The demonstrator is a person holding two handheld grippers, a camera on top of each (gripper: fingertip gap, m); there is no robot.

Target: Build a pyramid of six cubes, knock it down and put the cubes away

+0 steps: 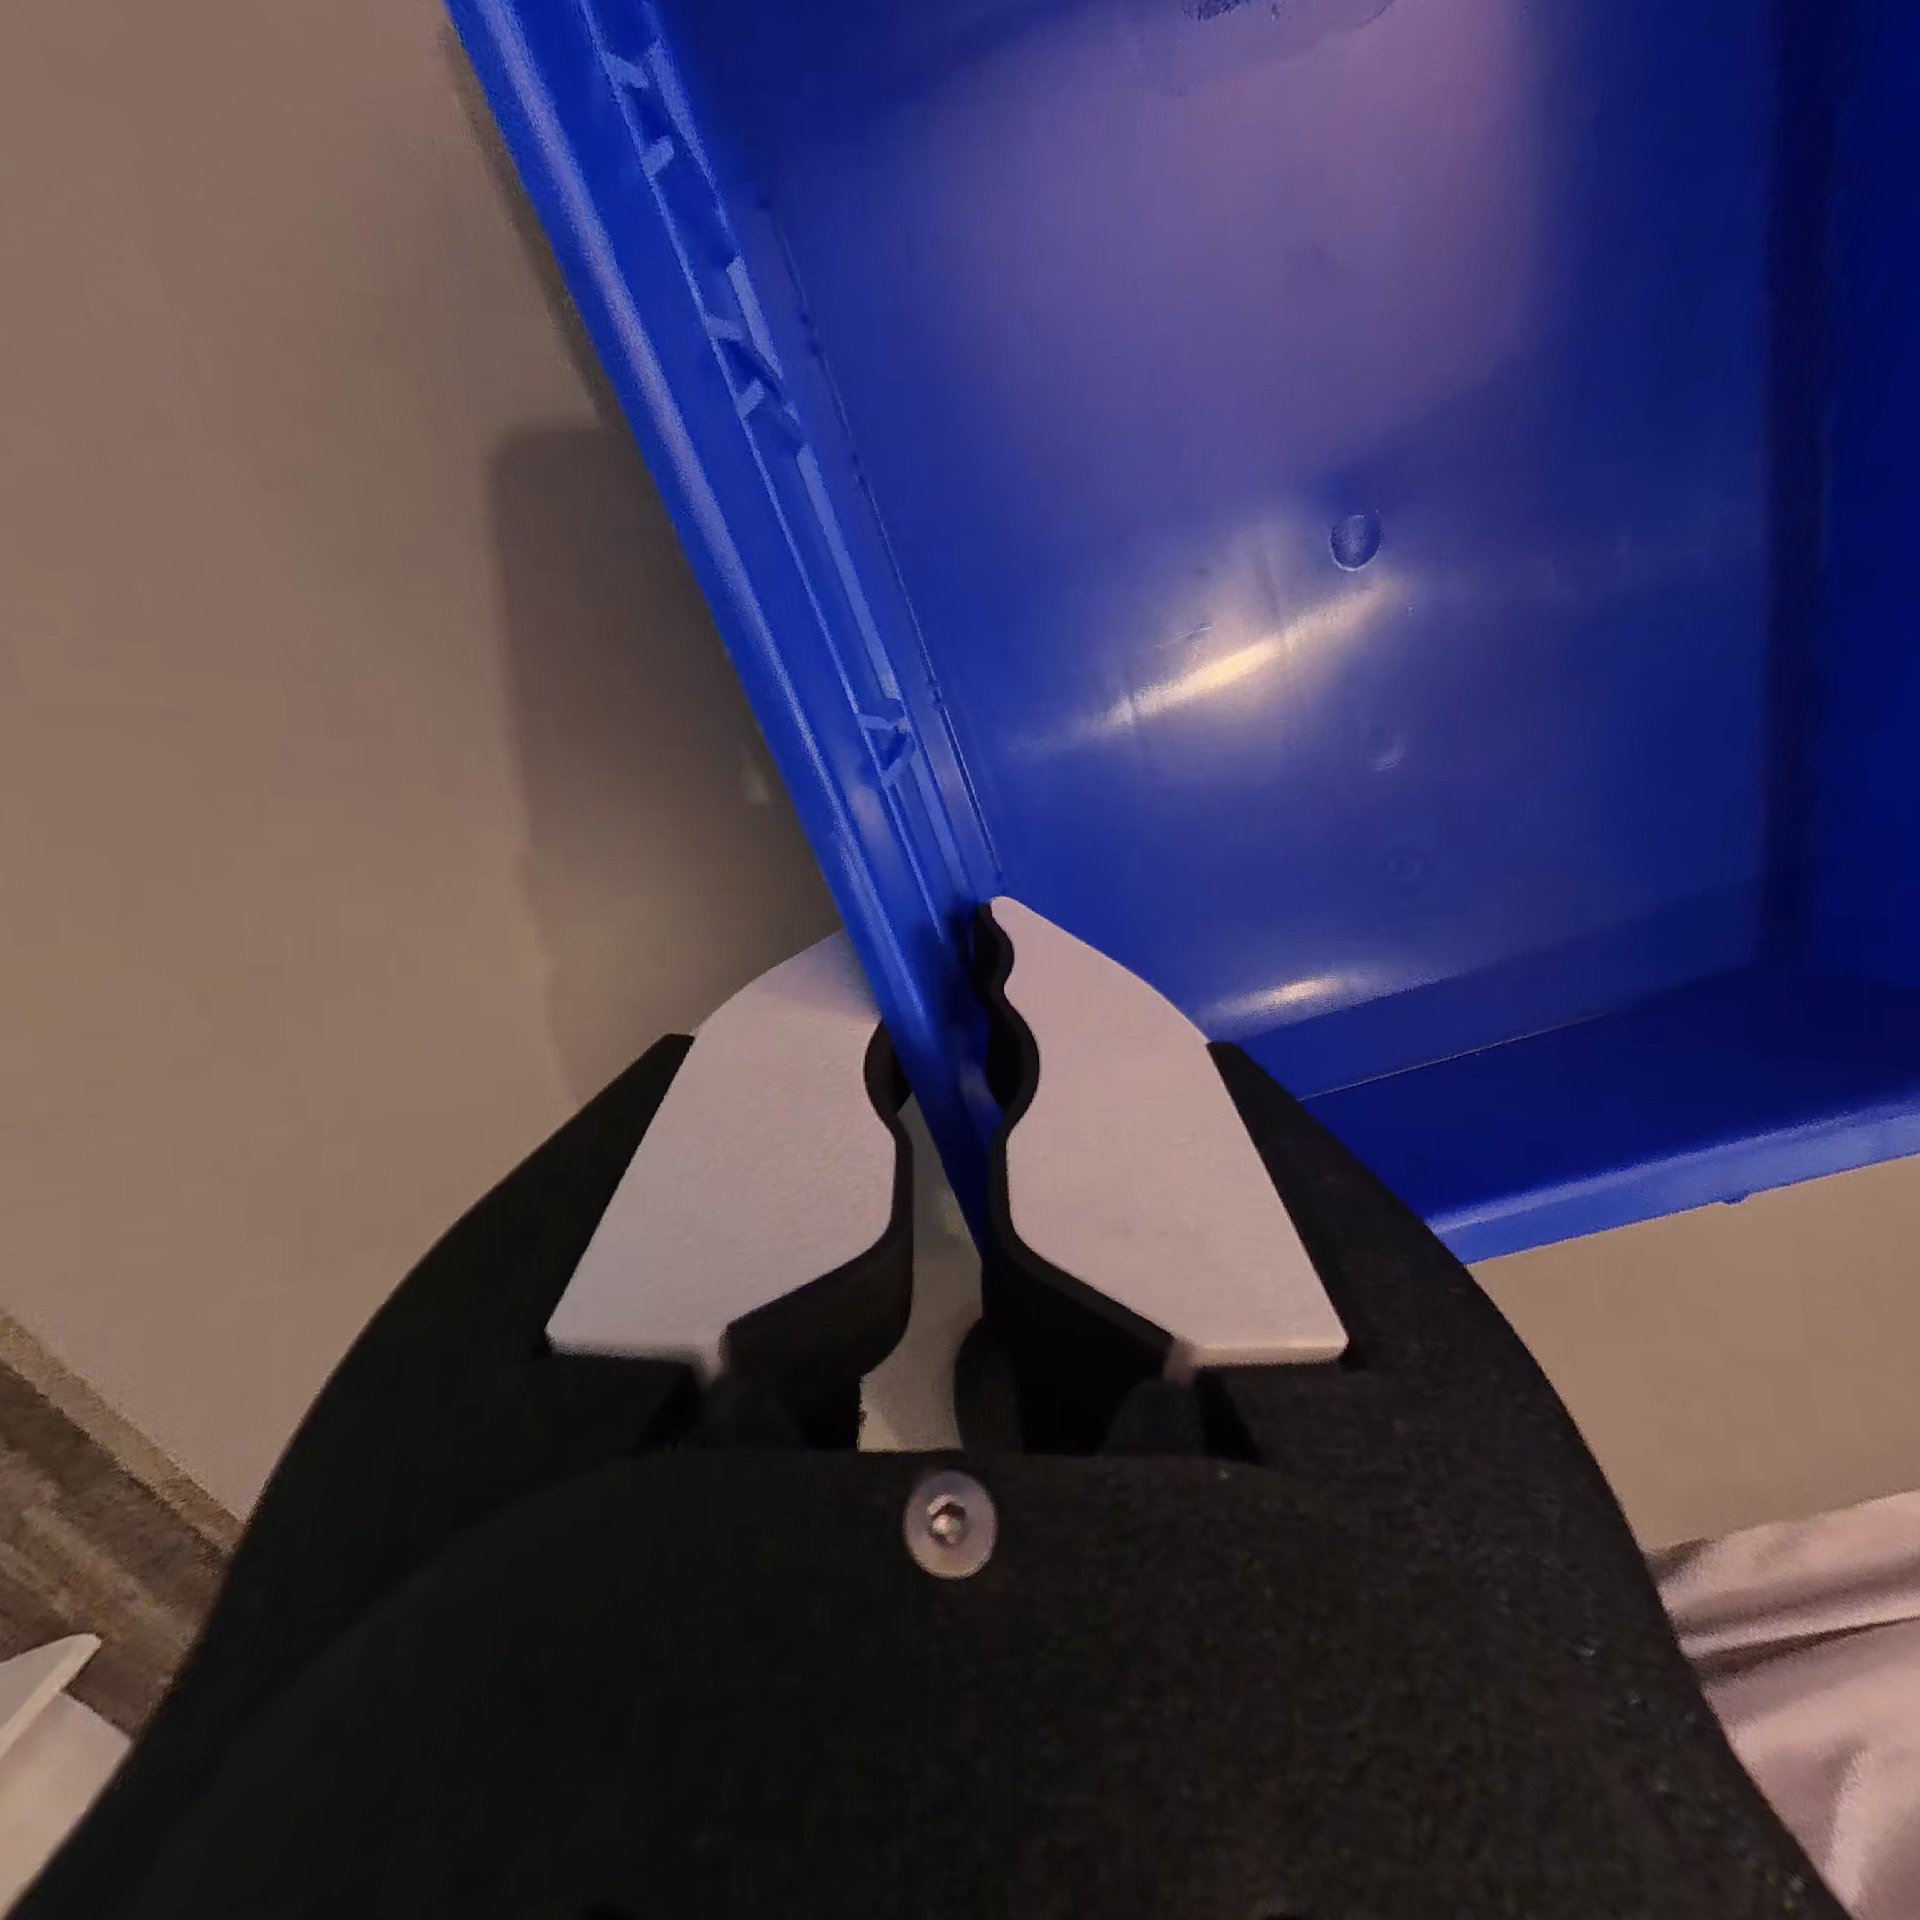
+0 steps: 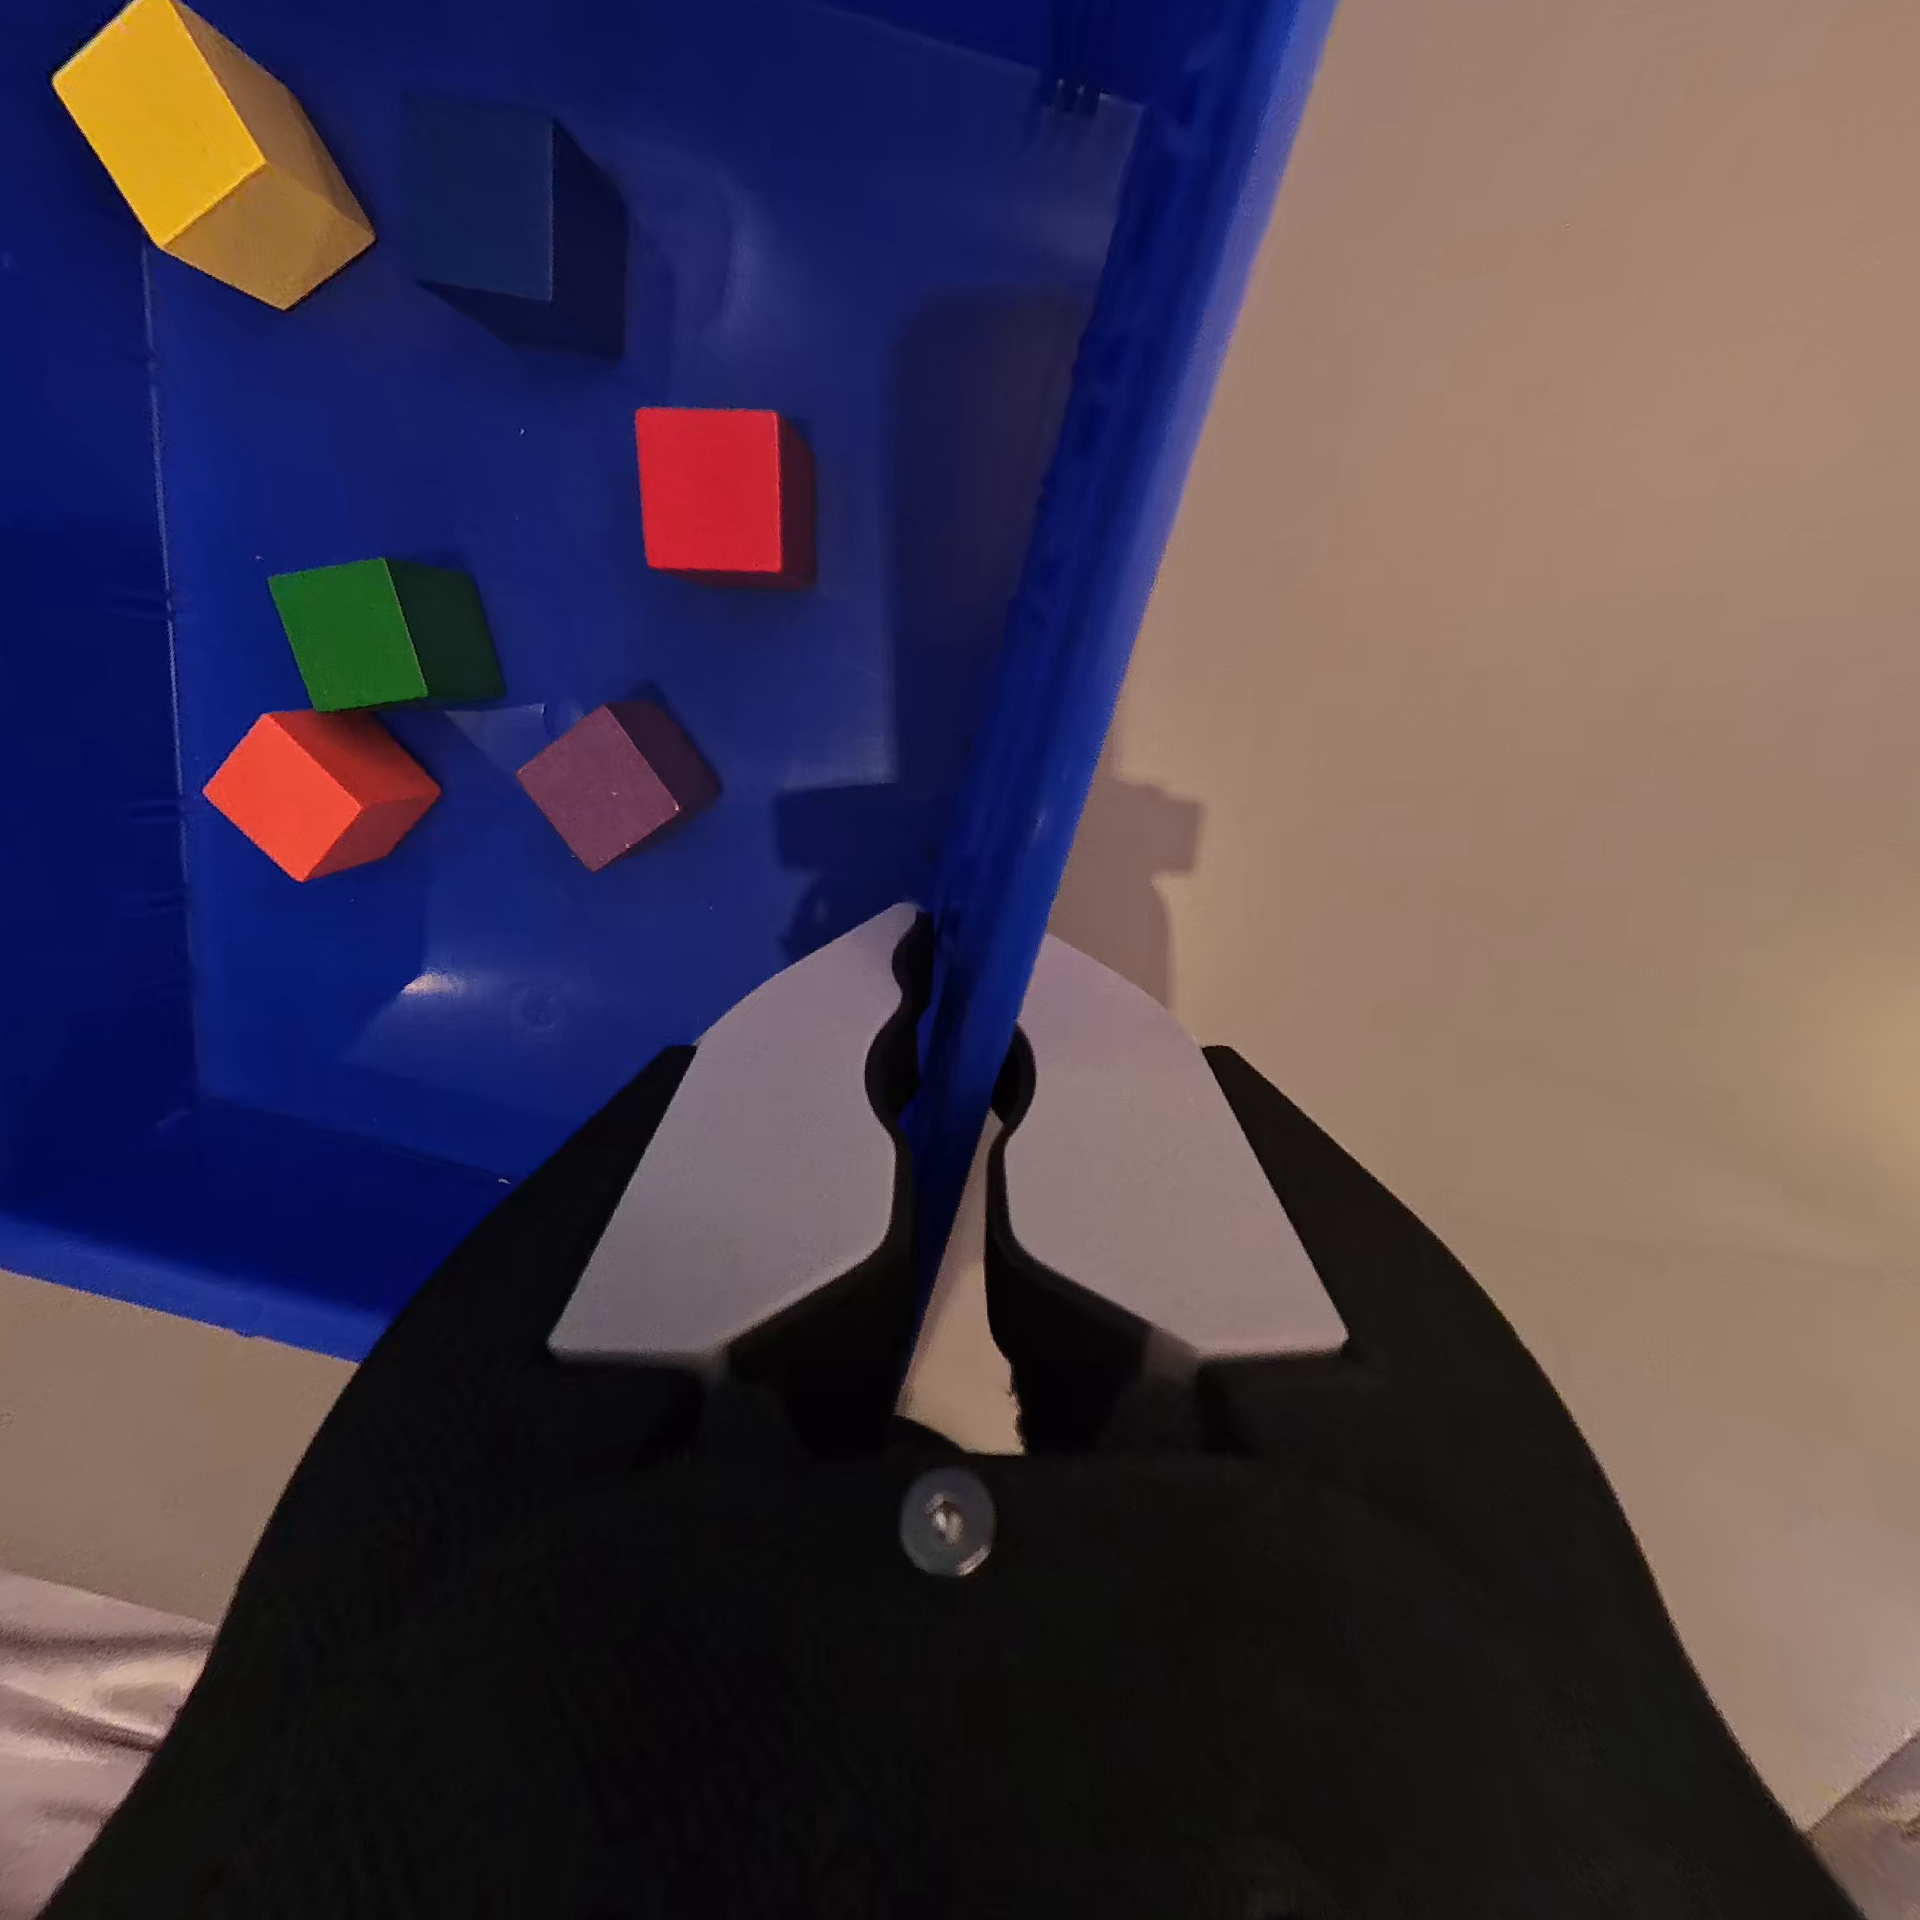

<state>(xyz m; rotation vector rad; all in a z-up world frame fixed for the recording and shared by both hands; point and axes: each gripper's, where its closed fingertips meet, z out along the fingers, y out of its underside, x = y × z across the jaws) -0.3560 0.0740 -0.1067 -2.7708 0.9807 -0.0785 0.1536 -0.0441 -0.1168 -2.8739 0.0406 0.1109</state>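
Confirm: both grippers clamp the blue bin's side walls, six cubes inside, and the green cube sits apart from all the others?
Not quite. In the right wrist view the green cube touches the orange cube just below it. The rest holds: left gripper and right gripper each clamp a wall of the blue bin, six cubes inside.

Dim warm light, glare, wide-angle distortion

Your left wrist view looks steeply down along its jaws, very close to the left wall of the blue bin (image 1: 1351, 520); your right wrist view faces down likewise at the right wall, close in; both views share the bin's floor and the beige worktop (image 2: 1558, 520).
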